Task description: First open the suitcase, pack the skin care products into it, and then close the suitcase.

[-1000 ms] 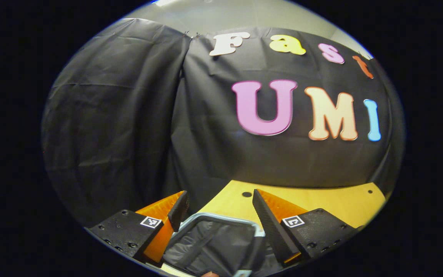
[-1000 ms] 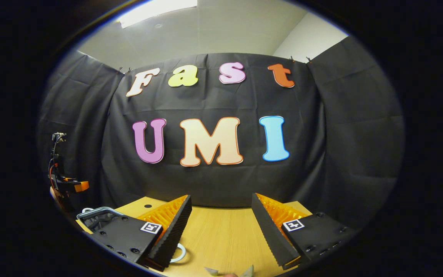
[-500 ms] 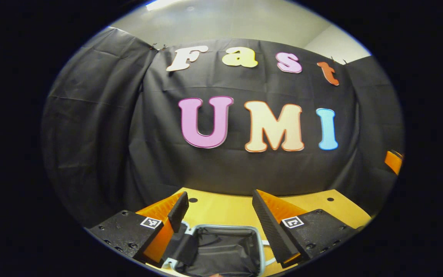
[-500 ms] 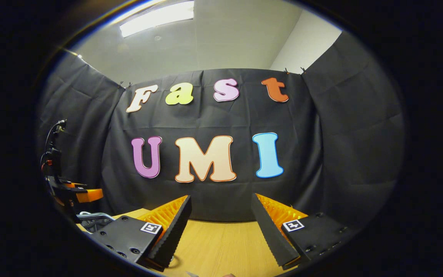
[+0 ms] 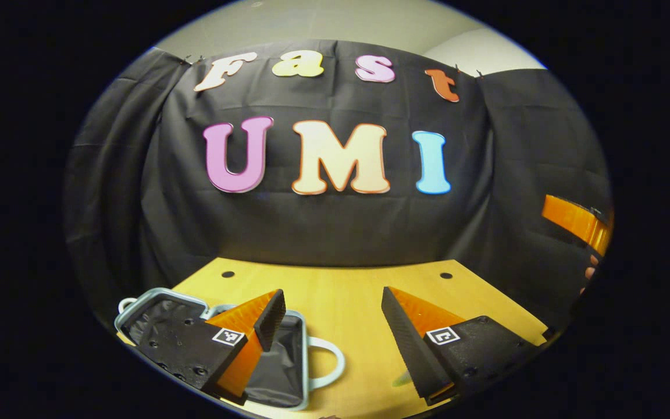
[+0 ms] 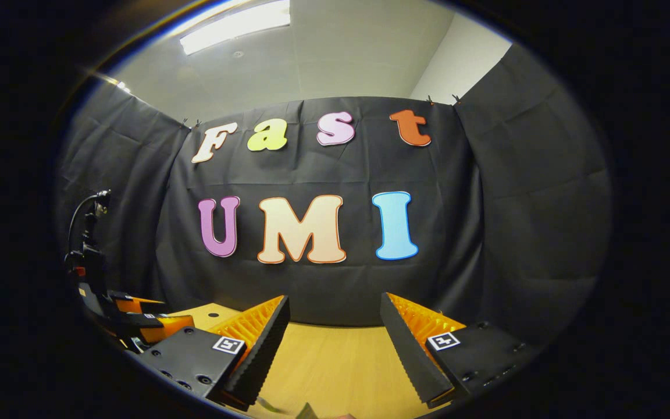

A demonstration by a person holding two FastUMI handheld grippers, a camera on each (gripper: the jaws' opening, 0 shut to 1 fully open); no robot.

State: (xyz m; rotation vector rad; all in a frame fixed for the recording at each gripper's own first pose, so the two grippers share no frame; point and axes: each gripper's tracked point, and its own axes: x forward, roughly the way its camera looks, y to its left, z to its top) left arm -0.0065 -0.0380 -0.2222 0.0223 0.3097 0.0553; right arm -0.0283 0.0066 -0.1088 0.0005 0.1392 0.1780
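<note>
The suitcase (image 5: 277,372) lies open near the counter's (image 5: 346,291) front left corner, under the left hand-held gripper (image 5: 331,320), both hand-held grippers spread and empty; fetch a product next, approaching squarely.

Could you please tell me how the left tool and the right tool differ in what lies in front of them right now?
The left tool hangs over an open suitcase, its lined inside showing; the right tool hangs over bare wooden table. The left tool's view takes in most of the tabletop, while the right tool's view looks higher, up to the ceiling light. Both have their fingers spread and hold nothing.
</note>
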